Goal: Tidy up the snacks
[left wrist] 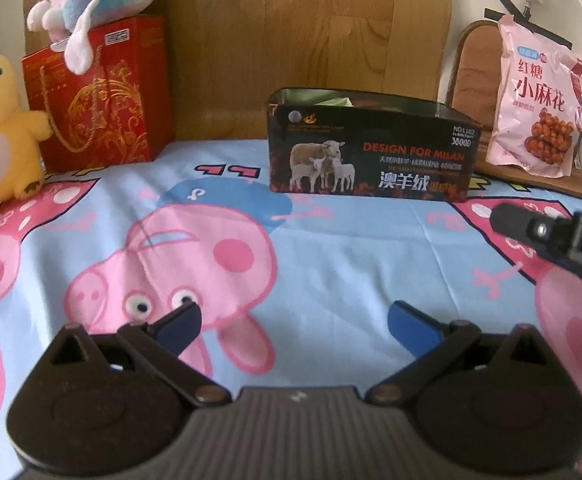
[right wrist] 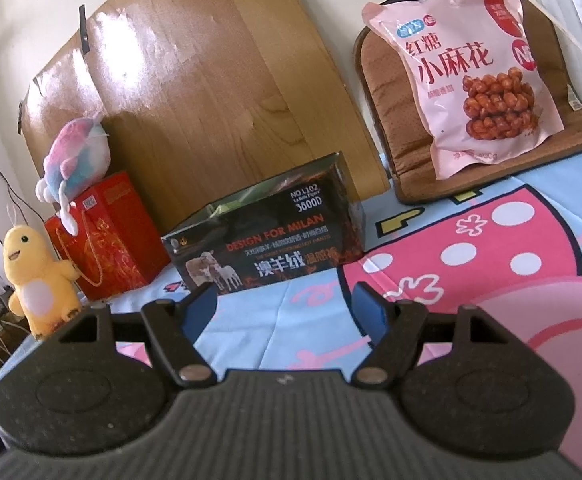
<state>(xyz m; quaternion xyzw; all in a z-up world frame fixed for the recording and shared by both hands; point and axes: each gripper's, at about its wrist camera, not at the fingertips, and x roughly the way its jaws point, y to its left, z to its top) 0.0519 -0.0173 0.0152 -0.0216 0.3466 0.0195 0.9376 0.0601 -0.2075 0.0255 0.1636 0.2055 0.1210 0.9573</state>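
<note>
Both tools hover spread and empty, the left tool (left wrist: pixel 294 326) and the right tool (right wrist: pixel 284 309) over the cartoon sheet (left wrist: pixel 331 248), while the pink snack bag (right wrist: pixel 477 68) leans on the brown cushion (right wrist: pixel 395 120), well apart from the open dark box (left wrist: pixel 371 152). That fits either a bag waiting to be boxed or one set aside. Only the left view catches something green inside the box; the right view shows the bag whole.

Black box (left wrist: pixel 371 148) contents mostly hidden behind wall.
</note>
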